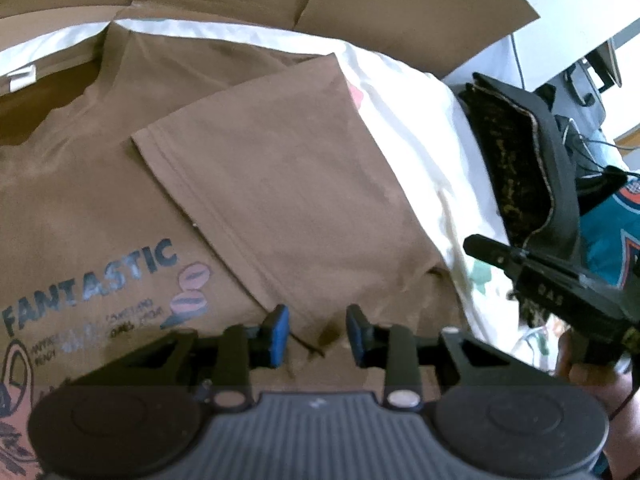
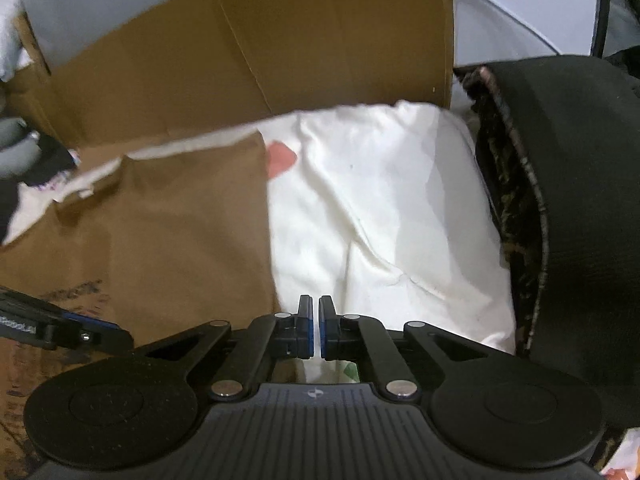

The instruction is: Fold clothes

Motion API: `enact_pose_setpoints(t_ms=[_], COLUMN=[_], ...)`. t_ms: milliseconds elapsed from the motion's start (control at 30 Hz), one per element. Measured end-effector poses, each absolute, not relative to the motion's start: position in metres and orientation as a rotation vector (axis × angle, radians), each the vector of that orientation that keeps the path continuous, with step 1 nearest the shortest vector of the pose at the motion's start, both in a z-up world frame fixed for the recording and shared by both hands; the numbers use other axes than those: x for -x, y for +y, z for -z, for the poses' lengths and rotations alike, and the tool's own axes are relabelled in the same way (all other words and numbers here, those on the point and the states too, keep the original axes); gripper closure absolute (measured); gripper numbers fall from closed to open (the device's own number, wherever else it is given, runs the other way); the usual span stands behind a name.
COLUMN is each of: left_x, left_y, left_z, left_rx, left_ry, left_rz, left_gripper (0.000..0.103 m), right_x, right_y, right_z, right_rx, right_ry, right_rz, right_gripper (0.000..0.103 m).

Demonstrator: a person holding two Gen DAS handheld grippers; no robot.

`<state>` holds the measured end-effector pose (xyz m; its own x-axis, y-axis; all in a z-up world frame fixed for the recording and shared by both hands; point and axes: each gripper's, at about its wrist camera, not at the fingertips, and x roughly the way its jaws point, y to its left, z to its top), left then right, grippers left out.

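Folding in hand: brown T-shirt (image 1: 100, 184), spread print-side up on white patterned cloth (image 2: 384, 208), one sleeve (image 1: 260, 184) already turned inward over chest.
Location of shirt: centre and left of left-wrist view; left half of right-wrist view; cardboard (image 2: 256, 52) standing at far side.
Left gripper (image 1: 317, 336): released, blue pads well apart, poised just above side edge of shirt below folded sleeve; no cloth visibly pinched.
Right gripper (image 2: 315, 332): clenched, pads nearly touching, only a thin gap; no fabric seen between them; positioned over white cloth just right of shirt's edge.
Stage, judged: partway folded, sleeve in, body otherwise flat; further progress not settled by these views.
Doing it well, judged: pinching only the brown layer, not the white cloth under it; taking the side edge at two spread points; carrying it over in line with the sleeve crease; keeping hem and shoulder parallel; laying flat to avoid trapped wrinkles near the "FANTASTIC" print (image 1: 92, 280).
Risk, judged: thin, limp fabric, prone to dragging the underlying cloth or bunching at the fold.
Count, shirts being folded: one.
Count, sleeves seen folded in: one; other sleeve out of view.
Count, grippers: two.
Count, cardboard panels: several flaps, exact number unclear.
Count, dark padded seat or bag (image 2: 568, 200) at right: one; nature uncertain.
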<state>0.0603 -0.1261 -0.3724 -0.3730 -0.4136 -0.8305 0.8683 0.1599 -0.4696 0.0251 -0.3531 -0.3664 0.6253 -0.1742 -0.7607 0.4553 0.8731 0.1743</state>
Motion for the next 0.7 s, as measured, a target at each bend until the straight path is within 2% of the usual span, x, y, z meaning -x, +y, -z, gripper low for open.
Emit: enact_pose_setpoints(t_ms=[33,100,133,167,200,300,700], left_x=[-0.060,-0.058,-0.057,-0.057,-0.058,-0.056,-0.044], left_y=[-0.125,-0.125,-0.127,-0.127,-0.126,-0.128,-0.133], left_z=[0.370,0.365,0.362,0.358,0.354,0.341,0.357], left_rx=[-0.494,-0.499,-0.500,-0.494,-0.486,-0.475,-0.534], left_ry=[1.323,1.303,1.292,1.259,1.224,1.121,1.141], left_rz=[1.479,1.484,1.482,1.479,1.475,1.513,1.543], left_gripper=[0.073,0.074,0.077,0.080,0.084,0.085,0.090], right_x=[-0.021,-0.012,-0.008,-0.005,-0.002,-0.001,-0.042], right_y=[-0.352,-0.348,-0.346,-0.344,-0.341,-0.335,-0.318], right_z=[0.363,0.361,0.362,0.363,0.366,0.374,0.396], right_rx=[-0.366,-0.349,-0.344,-0.339,-0.331,-0.310,-0.180], right_ry=[0.810,0.803,0.807,0.812,0.822,0.851,0.898], right_rz=[0.364,0.351,0.346,0.339,0.329,0.312,0.310], right_gripper=[0.098,0.085,0.073,0.070,0.070,0.070,0.069])
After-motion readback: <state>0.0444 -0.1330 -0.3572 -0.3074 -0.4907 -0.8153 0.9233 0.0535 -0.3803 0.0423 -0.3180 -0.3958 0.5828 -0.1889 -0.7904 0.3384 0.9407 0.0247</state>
